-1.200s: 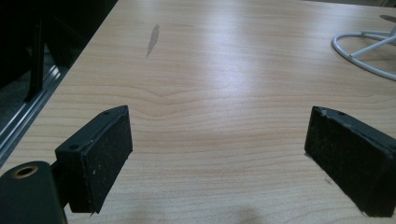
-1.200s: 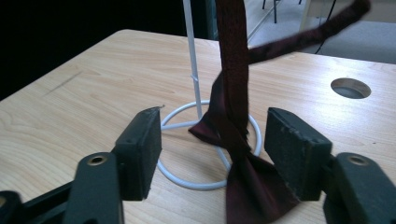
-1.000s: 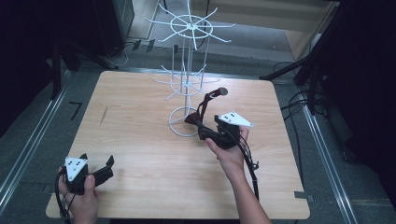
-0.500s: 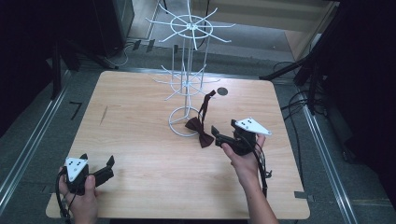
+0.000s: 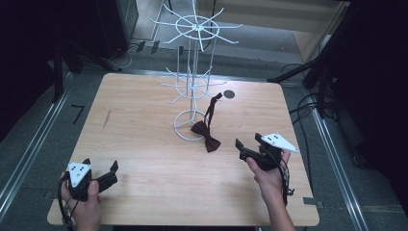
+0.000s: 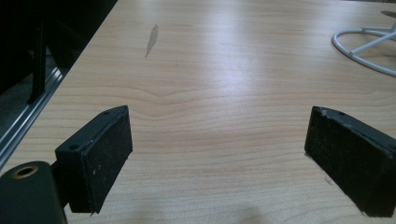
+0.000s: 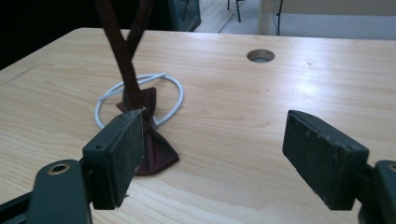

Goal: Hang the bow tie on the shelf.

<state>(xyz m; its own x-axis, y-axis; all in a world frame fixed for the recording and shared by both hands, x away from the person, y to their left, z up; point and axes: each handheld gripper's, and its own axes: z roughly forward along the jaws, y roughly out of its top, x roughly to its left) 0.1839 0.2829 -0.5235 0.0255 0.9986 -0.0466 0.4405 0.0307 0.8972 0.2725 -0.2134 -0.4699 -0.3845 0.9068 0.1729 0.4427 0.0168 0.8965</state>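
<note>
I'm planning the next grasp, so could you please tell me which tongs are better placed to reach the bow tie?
Right tongs: open, beside the bow tie. Left tongs are across the table.

Table (image 5: 144, 144) pale wood, smooth sheen; rack (image 5: 191, 86) white wire; bow tie (image 5: 206, 134) maroon cloth.
</note>
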